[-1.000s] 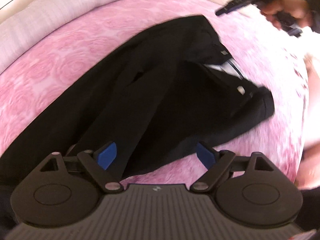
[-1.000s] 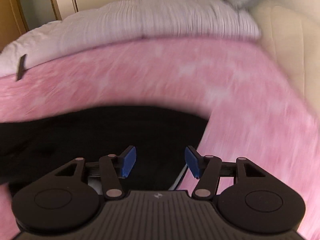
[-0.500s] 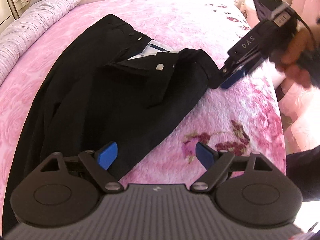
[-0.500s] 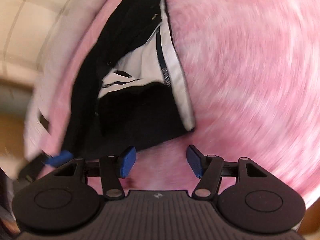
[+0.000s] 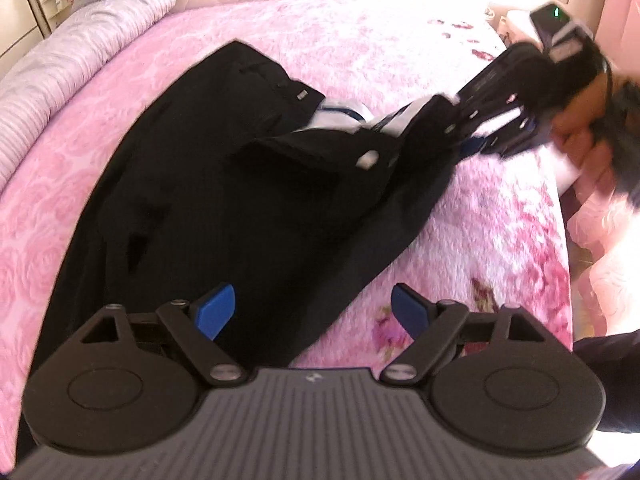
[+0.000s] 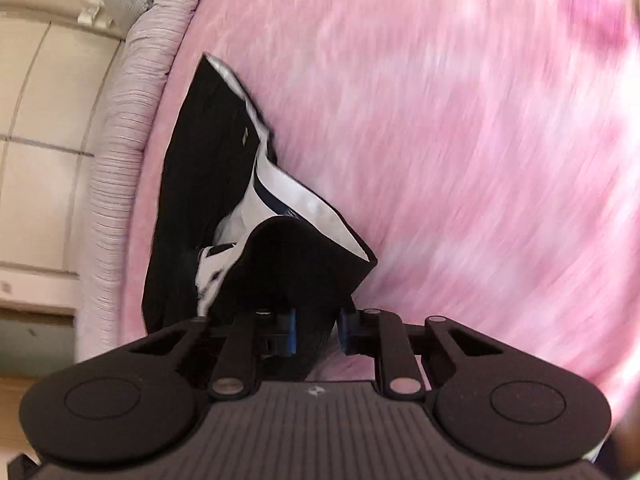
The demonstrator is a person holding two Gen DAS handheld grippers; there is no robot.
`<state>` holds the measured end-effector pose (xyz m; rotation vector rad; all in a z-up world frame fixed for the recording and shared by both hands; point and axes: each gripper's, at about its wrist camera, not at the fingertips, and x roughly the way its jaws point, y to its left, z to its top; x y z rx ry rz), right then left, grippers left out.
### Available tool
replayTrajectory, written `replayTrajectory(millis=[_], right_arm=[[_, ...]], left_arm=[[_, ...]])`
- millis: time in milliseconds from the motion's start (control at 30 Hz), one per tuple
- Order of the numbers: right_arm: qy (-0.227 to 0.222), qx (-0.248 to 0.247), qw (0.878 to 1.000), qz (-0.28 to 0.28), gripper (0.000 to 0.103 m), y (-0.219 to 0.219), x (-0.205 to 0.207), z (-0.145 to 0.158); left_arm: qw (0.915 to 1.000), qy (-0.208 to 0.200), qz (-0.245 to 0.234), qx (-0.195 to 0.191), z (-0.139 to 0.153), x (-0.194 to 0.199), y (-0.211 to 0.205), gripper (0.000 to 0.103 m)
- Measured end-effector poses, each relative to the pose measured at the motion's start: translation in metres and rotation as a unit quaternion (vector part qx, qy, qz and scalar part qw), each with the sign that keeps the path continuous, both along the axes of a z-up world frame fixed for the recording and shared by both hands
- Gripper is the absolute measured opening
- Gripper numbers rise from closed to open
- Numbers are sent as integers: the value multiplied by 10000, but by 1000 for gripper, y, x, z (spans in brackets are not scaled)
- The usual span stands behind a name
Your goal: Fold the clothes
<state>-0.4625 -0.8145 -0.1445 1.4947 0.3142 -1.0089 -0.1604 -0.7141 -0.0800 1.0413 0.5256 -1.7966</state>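
Black trousers (image 5: 224, 184) lie on the pink bed (image 5: 400, 32). The right claw (image 6: 317, 330) is closing on their waistband corner, probably to straighten it; the left claw (image 5: 312, 312), apart, hovers over the legs.

The bed (image 5: 400, 40) is covered by a pink blanket (image 5: 100, 160) with a rose pattern. Black trousers (image 5: 240, 200) lie directly on the blanket, waistband open, white lining exposed, one waist corner lifted off the surface. A pale ribbed quilt (image 5: 60, 60) lies along the bed's far edge.
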Motion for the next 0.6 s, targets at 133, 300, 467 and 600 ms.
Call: replayTrajectory(millis=[133, 300, 467, 600], right_arm=[[879, -447, 9925, 726, 16, -31, -48, 57], [1546, -357, 9779, 1362, 21, -65, -58, 56], [2484, -337, 9567, 1481, 49, -52, -48, 47], [3211, -880, 9298, 1566, 49, -37, -36, 73]], left_arm=[[9998, 129, -29, -126, 16, -5, -6, 83], [9995, 241, 215, -9, 16, -4, -4, 83], [9964, 45, 832, 185, 12, 16, 13, 83], [9833, -231, 1778, 300, 12, 53, 43, 84]])
